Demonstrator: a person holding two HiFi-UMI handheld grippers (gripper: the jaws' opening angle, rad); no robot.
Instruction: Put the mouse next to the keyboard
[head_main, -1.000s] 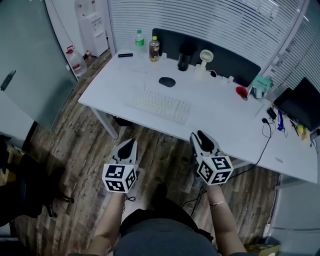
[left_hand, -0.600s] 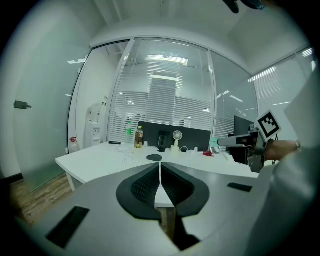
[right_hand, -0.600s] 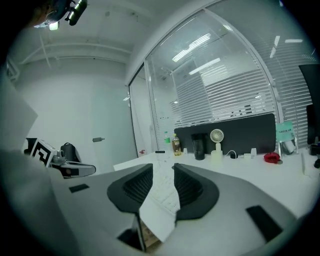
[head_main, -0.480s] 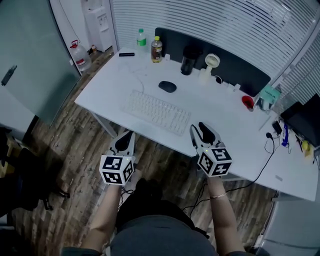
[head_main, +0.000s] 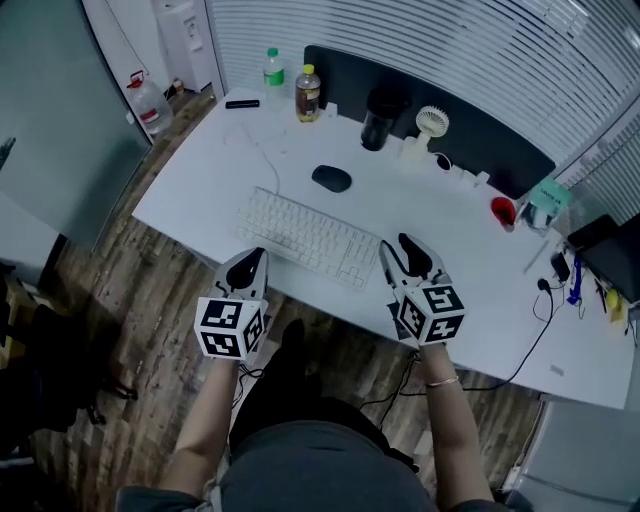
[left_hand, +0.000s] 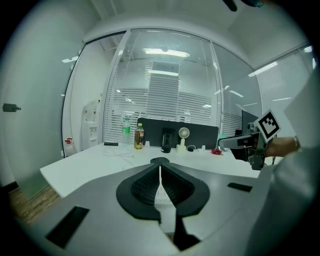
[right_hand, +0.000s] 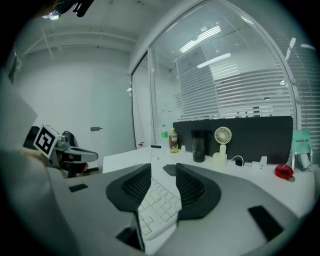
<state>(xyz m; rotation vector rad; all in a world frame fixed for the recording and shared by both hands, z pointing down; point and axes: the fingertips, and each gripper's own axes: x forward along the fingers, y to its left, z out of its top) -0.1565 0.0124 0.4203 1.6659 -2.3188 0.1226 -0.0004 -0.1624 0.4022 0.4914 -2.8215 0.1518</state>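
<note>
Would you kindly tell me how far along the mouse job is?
Nothing done yet: the mouse lies behind the keyboard, apart from it. In hand: nothing; the right gripper jaws have just been opening, empty; the left gripper is shut, empty. Remaining: grip the mouse and place it beside the keyboard.

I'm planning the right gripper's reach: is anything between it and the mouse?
Yes: the keyboard lies flat between the right gripper, whose empty fingers have just been opening, and the mouse. Nothing taller stands there.

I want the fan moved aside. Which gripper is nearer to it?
Right. The right gripper is at the desk's near edge, roughly in line with the fan; the left gripper is farther left.
</note>
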